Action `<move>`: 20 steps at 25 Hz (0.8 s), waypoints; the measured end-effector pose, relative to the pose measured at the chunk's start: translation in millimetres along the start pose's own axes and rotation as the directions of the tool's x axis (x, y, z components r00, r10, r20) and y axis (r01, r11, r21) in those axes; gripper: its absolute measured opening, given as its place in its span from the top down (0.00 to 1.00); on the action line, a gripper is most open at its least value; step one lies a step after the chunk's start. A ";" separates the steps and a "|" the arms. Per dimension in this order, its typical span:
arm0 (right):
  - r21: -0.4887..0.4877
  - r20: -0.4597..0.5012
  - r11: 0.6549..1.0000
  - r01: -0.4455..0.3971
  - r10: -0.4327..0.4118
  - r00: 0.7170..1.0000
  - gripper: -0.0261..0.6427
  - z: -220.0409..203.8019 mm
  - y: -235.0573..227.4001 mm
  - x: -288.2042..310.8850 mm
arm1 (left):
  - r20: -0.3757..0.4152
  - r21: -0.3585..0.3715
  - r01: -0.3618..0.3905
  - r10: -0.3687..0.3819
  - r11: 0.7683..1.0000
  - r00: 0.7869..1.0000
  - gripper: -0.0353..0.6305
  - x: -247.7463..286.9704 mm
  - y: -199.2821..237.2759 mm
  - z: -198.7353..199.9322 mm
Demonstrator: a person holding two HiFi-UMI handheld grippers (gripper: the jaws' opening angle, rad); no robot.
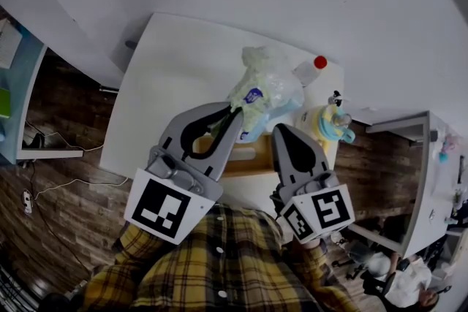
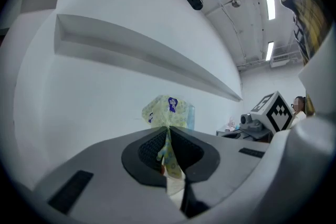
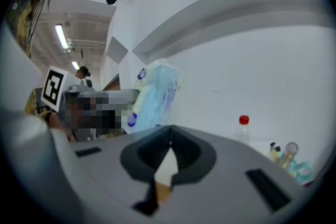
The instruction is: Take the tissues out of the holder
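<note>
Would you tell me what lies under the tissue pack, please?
Part of a wooden holder shows beneath the tissue pack. Its inside is hidden by the pack and the left hand-held gripper.

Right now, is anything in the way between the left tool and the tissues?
No, nothing is in the way. The left tool is shut right on the wrapper of the tissue pack, so they are touching.
</note>
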State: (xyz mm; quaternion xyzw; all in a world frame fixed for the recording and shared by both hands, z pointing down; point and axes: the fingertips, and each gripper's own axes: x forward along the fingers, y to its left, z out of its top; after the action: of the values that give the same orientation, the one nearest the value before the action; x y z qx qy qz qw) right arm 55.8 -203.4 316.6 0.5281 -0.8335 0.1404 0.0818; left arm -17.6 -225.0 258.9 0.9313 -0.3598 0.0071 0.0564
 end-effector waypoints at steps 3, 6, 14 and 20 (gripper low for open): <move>0.006 -0.001 1.000 0.003 -0.003 1.000 0.94 -1.7 -0.3 -0.9 | 0.000 -0.008 0.000 0.000 1.000 1.000 0.91 -0.3 1.1 -1.0; 0.012 -0.001 1.000 0.008 -0.008 1.000 0.94 -2.1 -1.9 -0.7 | -0.003 -0.010 -0.003 0.003 1.000 1.000 0.91 0.9 3.0 -1.6; 0.009 -0.011 1.000 0.017 -0.017 1.000 0.94 -5.6 -1.0 -0.3 | -0.013 -0.013 0.014 -0.014 1.000 1.000 0.91 1.9 0.7 -4.9; 0.011 -0.013 1.000 0.012 -0.012 1.000 0.94 -5.5 -1.6 0.8 | -0.018 -0.020 0.022 -0.022 1.000 1.000 0.91 3.3 -0.8 -5.9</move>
State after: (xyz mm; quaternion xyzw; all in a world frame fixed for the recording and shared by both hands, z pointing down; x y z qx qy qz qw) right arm 56.8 -203.0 322.3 0.5327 -0.8289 0.1479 0.0850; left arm -14.5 -226.0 264.8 0.9345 -0.3490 0.0112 0.0687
